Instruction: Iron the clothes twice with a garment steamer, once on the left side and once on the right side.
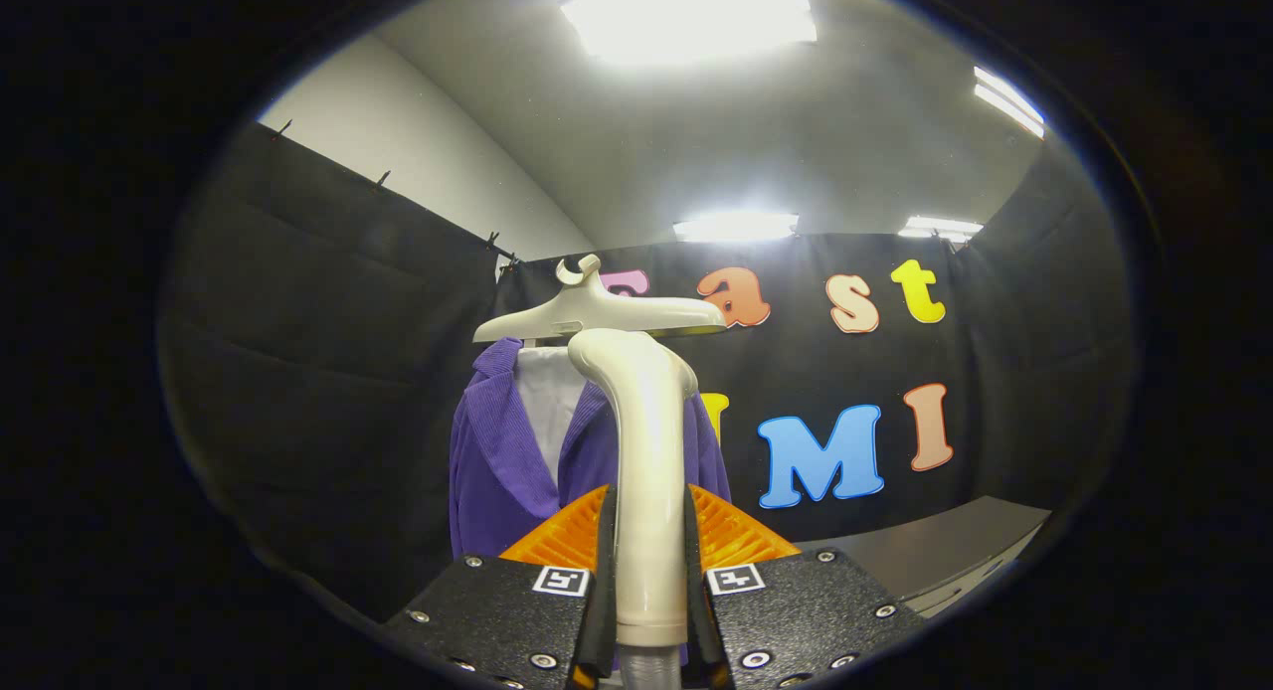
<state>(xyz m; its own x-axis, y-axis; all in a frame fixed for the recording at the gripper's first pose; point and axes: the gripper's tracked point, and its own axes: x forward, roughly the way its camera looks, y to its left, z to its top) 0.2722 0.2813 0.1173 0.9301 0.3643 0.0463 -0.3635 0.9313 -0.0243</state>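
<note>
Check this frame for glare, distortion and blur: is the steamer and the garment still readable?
Gripper view: the ceiling lights are blown out to white glare; fisheye distortion bends the booth walls; the steamer handle, clamped between the gripper jaws, is sharp with a soft highlight; the purple jacket on its hanger beyond is evenly lit and legible, partly hidden by the handle.

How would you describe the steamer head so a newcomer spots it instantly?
Start at the purple jacket hanging under the cream hanger against the black booth wall. In front of it rises the steamer head, its handle clamped between the fingers of the hand-held gripper. It is the glossy cream tube that curves over at the top, the one smooth upright piece in front of the ribbed purple cloth.
</note>
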